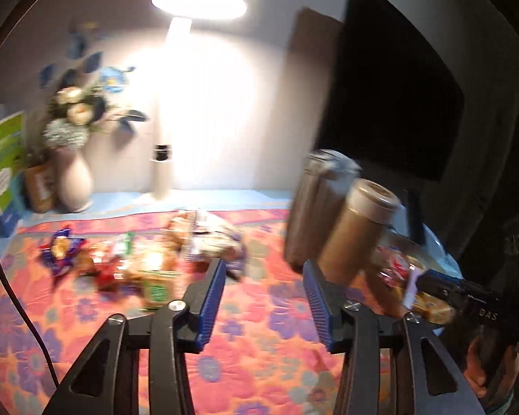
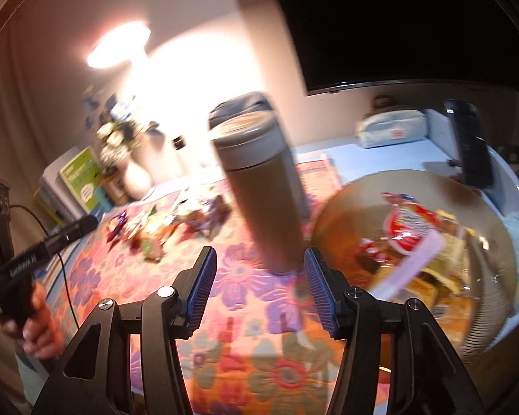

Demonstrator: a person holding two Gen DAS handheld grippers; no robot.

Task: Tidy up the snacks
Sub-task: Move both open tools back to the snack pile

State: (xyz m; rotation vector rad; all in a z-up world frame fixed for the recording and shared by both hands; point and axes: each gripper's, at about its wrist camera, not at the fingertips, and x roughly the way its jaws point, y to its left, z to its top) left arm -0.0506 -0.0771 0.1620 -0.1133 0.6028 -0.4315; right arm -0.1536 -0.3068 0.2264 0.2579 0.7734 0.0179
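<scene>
A blurred pile of snack packets [image 1: 148, 259] lies on the floral cloth [image 1: 259, 346], with a blue-wrapped one [image 1: 60, 249] at its left end. My left gripper [image 1: 263, 264] hangs open above the cloth, right of the pile, nothing between its blue pads. My right gripper [image 2: 259, 252] is open and empty too, just in front of a brown tumbler [image 2: 266, 190]. To its right, a ribbed golden bowl [image 2: 363, 186] holds a few packets [image 2: 411, 228]. The left wrist view shows the right gripper's black body [image 1: 474, 301] beside those packets [image 1: 398, 266]. Both views are motion-blurred.
Two brown tumblers [image 1: 356, 235] stand between pile and bowl. At the back are a vase of flowers [image 1: 74, 180], a lit lamp [image 1: 197, 3], a green book [image 1: 3, 159] and a dark screen [image 1: 398, 86]. A pencil case [image 2: 391, 128] and black remote [image 2: 470, 141] lie behind the bowl.
</scene>
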